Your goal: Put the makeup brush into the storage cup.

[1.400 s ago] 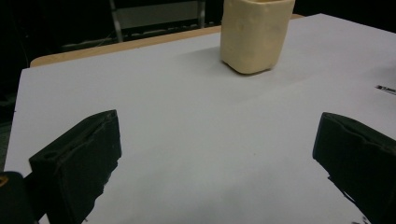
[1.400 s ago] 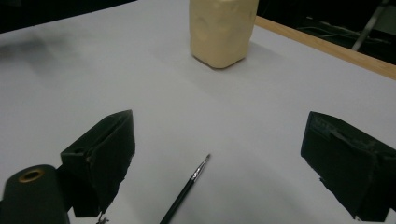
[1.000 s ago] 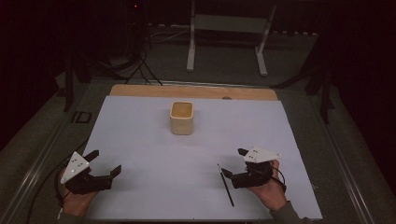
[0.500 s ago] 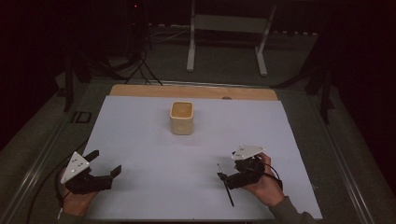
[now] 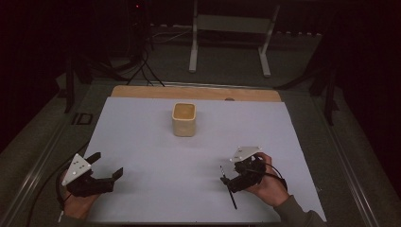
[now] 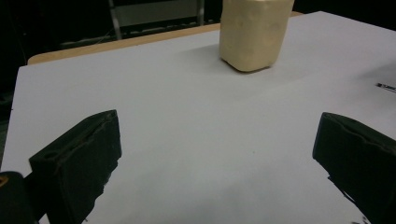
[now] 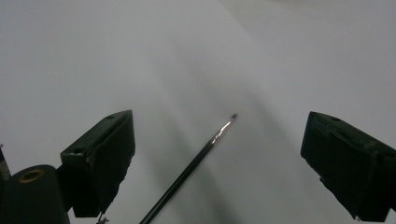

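Observation:
A thin black pen (image 5: 233, 200) lies on the white sheet (image 5: 142, 137) near the front right. My right gripper (image 5: 228, 180) is tipped down over the pen's far half, jaws open. In the right gripper view the pen (image 7: 196, 163) runs up between the two spread jaws of that gripper (image 7: 219, 128), touching neither. A cream square cup (image 5: 184, 119) stands upright at the sheet's middle back. My left gripper (image 5: 108, 164) rests open at the front left with nothing in it. Its own view faces the cup (image 6: 254, 32), with the gripper (image 6: 215, 130) empty and the pen's tip (image 6: 386, 87) at the right edge.
The sheet covers a wooden board (image 5: 198, 93) whose far edge shows as a strip. Behind the table stand a metal frame (image 5: 229, 28) and cables (image 5: 137, 66) on a dark floor. A rail (image 5: 33, 170) runs along the table's left side.
My right gripper has shifted left and tipped down until its open jaws straddle the pen. The left gripper and the cup have stayed put.

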